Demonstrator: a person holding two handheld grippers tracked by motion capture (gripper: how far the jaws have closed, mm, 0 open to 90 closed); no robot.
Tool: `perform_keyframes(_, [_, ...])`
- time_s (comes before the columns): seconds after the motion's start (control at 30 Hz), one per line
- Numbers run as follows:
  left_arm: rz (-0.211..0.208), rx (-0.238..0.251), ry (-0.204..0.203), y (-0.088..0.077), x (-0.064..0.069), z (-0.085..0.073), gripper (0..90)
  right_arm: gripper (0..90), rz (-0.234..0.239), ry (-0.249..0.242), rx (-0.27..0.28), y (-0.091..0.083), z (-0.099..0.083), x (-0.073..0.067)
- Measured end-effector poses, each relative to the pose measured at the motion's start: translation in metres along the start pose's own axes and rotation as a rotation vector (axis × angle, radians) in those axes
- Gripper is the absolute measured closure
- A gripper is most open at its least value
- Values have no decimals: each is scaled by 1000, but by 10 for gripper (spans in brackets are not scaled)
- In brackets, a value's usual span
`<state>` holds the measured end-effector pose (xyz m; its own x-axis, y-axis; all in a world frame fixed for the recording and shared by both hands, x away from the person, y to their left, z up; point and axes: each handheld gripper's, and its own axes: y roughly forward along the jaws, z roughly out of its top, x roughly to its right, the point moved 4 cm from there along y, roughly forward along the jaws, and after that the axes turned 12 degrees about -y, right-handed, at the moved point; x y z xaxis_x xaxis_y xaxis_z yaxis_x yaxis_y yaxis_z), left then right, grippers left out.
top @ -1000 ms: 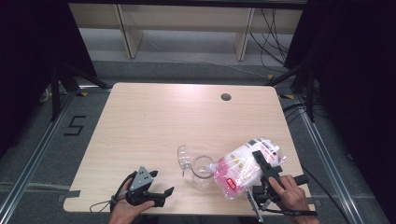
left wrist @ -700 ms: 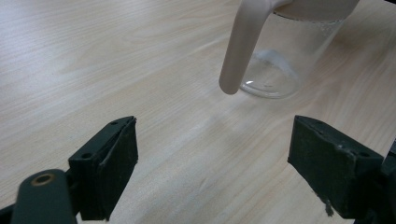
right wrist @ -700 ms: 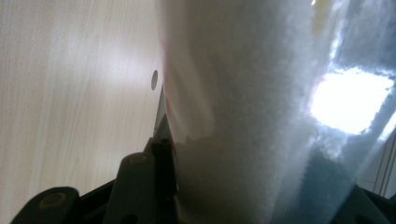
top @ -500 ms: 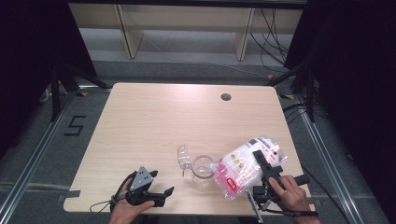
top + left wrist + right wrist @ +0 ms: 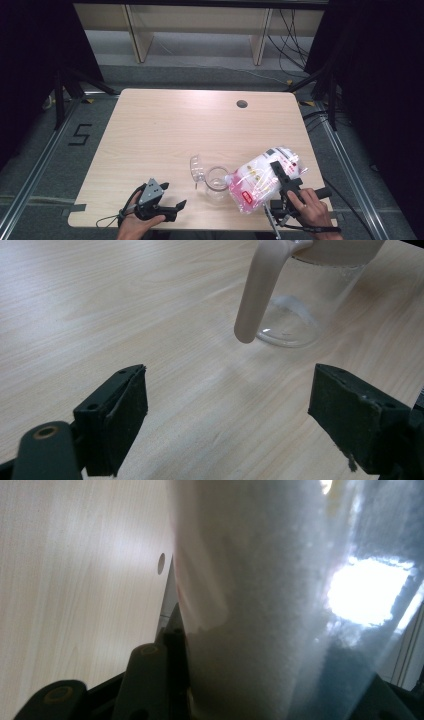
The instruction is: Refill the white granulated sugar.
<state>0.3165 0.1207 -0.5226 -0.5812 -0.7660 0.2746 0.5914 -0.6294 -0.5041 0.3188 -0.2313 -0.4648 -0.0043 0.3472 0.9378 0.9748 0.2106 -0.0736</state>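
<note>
A wooden worktop (image 5: 165, 130) has a small round hole (image 5: 242, 104) near its far edge. Near the front of it stands a clear jug (image 5: 216, 183). Its lid (image 5: 196, 168) is flipped open and sticks up to the left of the jug.

The right gripper (image 5: 285, 185) is at the front right corner of the worktop. Its jaws are part way open and pressed on a clear bag (image 5: 260, 177) full of white grains. The bag is tipped, with its low end touching or just over the top of the jug. You cannot tell from the high view if any grains are falling out, because the bag covers the jug's mouth. The bag has a red patch near its low end, and the words on it are too small to read.

In the right gripper view the bag (image 5: 280, 605) is so close that it is a big blurry white shape. A bright spot of light shines on the plastic. The jaws are mostly hidden behind the bag, and just their dark bottoms peek out.

The left gripper (image 5: 167, 207) rests at the front left of the worktop, well apart from the bag. In the left gripper view its jaws are wide open with nothing between them. Ahead of them is the bottom of the jug (image 5: 300, 305) with its pale handle (image 5: 260, 290) hanging down. The top of the jug is cut off by the edge of that view. A thin layer of white sits inside the jug at the bottom.
</note>
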Motion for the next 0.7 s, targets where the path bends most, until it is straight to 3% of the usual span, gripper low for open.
perform_keyframes(0.03, [0, -1, 0, 0, 0, 0, 152, 577, -18, -67, 27, 2, 1, 6])
perform_keyframes(0.07, [-2, 5, -9, 1, 0, 0, 152, 577, -19, -82, 16, 1, 1, 7])
perform_keyframes(0.1, [-4, 6, -7, 1, 0, 0, 152, 578, 3, -74, 10, 0, 1, 6])
perform_keyframes(0.27, [-1, 0, 0, 0, 0, 0, 152, 579, -26, -49, 25, 1, 1, 4])
perform_keyframes(0.37, [-1, 1, -3, 0, 0, 0, 152, 581, -47, -79, 36, 1, 2, 8])
perform_keyframes(0.43, [-6, 3, -4, 0, 0, 0, 152, 582, -32, -91, 34, 1, 2, 9])
perform_keyframes(0.57, [-7, 5, -6, 0, 0, 0, 152, 585, -20, -67, 20, 0, 1, 7])
perform_keyframes(0.7, [-5, 3, -1, 0, 0, 0, 152, 586, -50, -85, 34, 1, 1, 9])
